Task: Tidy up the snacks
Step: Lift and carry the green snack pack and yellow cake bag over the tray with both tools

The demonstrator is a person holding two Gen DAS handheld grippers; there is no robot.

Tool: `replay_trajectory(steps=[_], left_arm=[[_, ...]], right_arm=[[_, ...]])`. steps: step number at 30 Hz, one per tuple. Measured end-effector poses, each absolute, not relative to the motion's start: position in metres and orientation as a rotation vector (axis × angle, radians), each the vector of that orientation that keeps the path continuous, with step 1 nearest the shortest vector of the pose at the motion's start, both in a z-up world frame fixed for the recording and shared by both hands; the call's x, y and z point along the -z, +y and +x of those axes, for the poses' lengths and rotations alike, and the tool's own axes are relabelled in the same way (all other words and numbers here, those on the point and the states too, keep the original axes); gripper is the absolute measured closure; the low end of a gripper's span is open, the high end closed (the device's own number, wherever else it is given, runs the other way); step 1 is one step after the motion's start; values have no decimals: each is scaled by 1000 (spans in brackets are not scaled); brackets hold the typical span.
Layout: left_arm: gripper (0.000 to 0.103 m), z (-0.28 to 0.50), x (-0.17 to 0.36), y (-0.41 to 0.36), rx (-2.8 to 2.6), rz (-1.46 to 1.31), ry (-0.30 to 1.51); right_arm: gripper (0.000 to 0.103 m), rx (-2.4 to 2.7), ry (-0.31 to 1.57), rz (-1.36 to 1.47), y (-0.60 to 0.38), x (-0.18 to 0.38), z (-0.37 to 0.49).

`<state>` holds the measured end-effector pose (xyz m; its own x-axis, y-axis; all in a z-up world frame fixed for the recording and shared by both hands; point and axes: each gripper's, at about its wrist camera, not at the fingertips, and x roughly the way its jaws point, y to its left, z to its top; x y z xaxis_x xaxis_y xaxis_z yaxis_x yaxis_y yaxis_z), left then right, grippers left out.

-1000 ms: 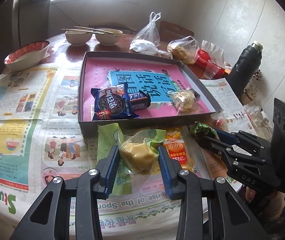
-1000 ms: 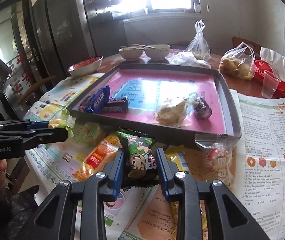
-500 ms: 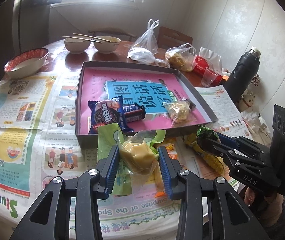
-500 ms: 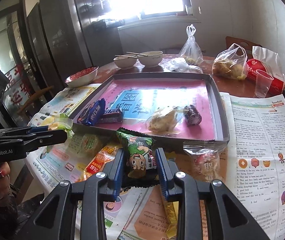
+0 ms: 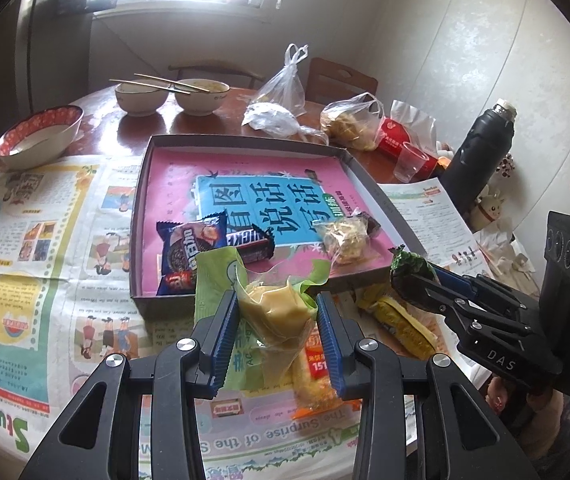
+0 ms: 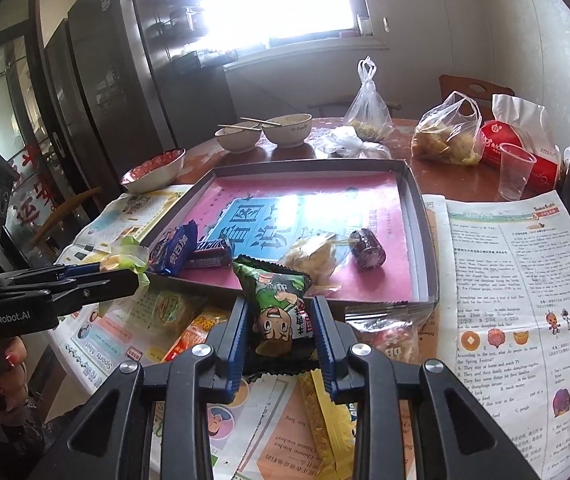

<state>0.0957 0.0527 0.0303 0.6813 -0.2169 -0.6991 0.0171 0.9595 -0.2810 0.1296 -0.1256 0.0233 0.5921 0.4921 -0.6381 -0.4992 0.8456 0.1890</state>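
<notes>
Both grippers have packets in hand and have lifted them off the worktop (image 5: 97, 128) since a second ago. The left gripper (image 5: 277, 334) has its fingers clamped on a clear packet (image 5: 275, 312) of yellow cake with a green label, which now hangs in front of the tray's near wall rather than down over the newspaper (image 5: 25, 264). The right gripper (image 6: 281, 336) has its fingers clamped on a green cartoon packet (image 6: 275, 304); it has come up a little and now covers the tray's near edge in its own view.

The tray (image 5: 141, 216) lies at 12 o'clock from both grippers, just beyond the packets. It already holds a blue biscuit pack (image 5: 189, 252), a dark bar (image 5: 253, 242), a clear pastry bag (image 5: 345, 236) and a small purple roll (image 6: 367, 248). Several snacks are left on the newspaper at its near side, among them an orange packet (image 5: 317, 364) and a yellow one (image 5: 401, 320).

I judge both packets are on their way to the tray: the pickups are done and the drops remain. The open pink floor near the middle looks the easiest landing spot.
</notes>
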Motion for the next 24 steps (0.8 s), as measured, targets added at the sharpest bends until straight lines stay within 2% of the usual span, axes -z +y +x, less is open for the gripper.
replay_trajectory(steps=[24], left_arm=[[63,129,-42,41,178,-264,787]], right_arm=[[71,-547,686,48,-136,-40,153]])
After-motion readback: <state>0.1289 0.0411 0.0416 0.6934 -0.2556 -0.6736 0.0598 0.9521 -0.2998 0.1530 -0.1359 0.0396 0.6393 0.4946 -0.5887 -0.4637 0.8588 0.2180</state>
